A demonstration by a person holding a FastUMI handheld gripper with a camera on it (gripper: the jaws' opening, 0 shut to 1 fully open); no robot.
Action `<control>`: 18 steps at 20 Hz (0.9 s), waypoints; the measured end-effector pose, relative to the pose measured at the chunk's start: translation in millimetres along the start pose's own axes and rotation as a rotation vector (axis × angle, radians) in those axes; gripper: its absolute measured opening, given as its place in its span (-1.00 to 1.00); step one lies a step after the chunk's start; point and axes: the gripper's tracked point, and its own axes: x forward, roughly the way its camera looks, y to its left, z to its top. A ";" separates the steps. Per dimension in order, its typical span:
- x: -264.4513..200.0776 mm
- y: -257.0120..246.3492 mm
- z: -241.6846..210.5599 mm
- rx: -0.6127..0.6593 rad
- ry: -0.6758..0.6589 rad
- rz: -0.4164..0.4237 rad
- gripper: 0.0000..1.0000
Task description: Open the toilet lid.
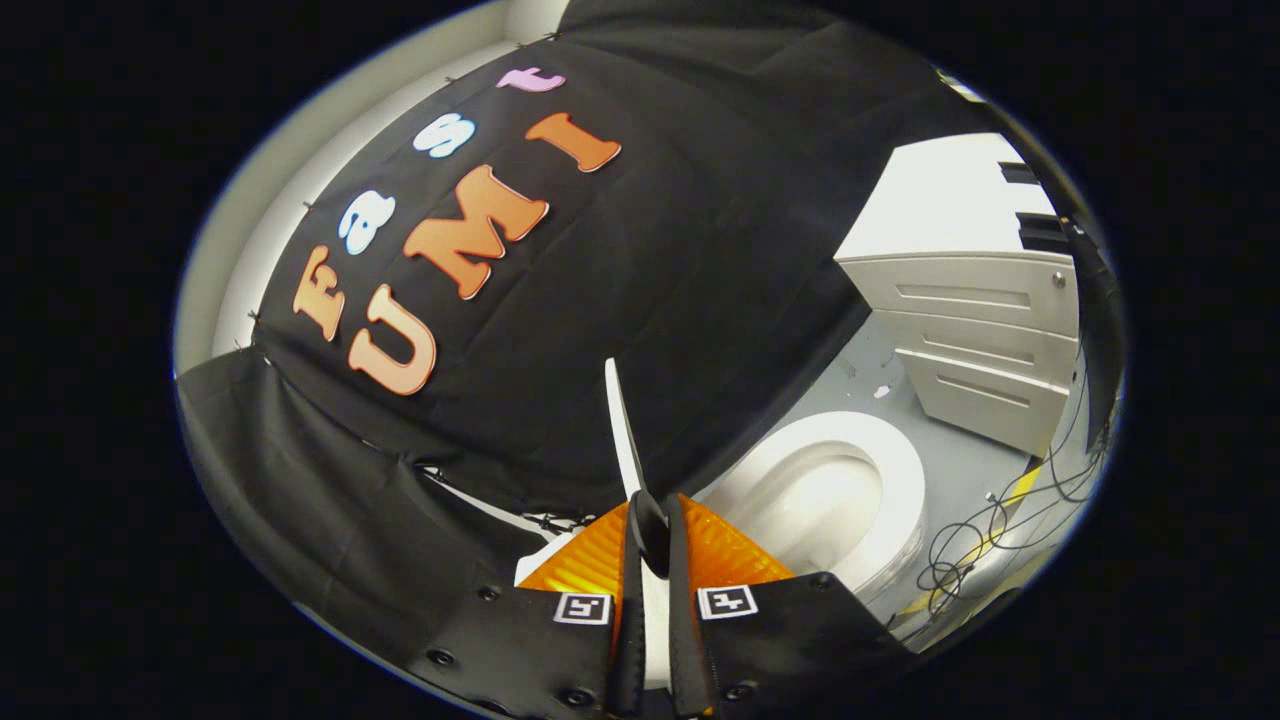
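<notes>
Gripper clenched on lid edge, lid upright between fingers; bowl open beside; lid's face hidden edge-on.

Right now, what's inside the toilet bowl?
With the lid clamped edge-on in the tool, the bowl shows a bare white basin; the tool's fingers hide its near part.

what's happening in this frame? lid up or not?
A person is working a handheld gripper on the toilet lid. Both fingers are clamped on the lid's thin edge, which runs up between them, seen edge-on and raised against the black cloth wall. To the right of the fingers the toilet seat and bowl lie exposed, so the lid looks open or nearly so. Beyond the toilet stands a white drawer cabinet, with cables on the floor.
</notes>
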 end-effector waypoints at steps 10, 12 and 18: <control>-14.0 96.1 -38.6 -0.193 -0.016 0.068 -0.58; -16.2 117.3 -51.5 -0.237 -0.013 0.093 -0.56; -24.1 159.3 -85.2 -0.331 -0.016 0.138 -0.56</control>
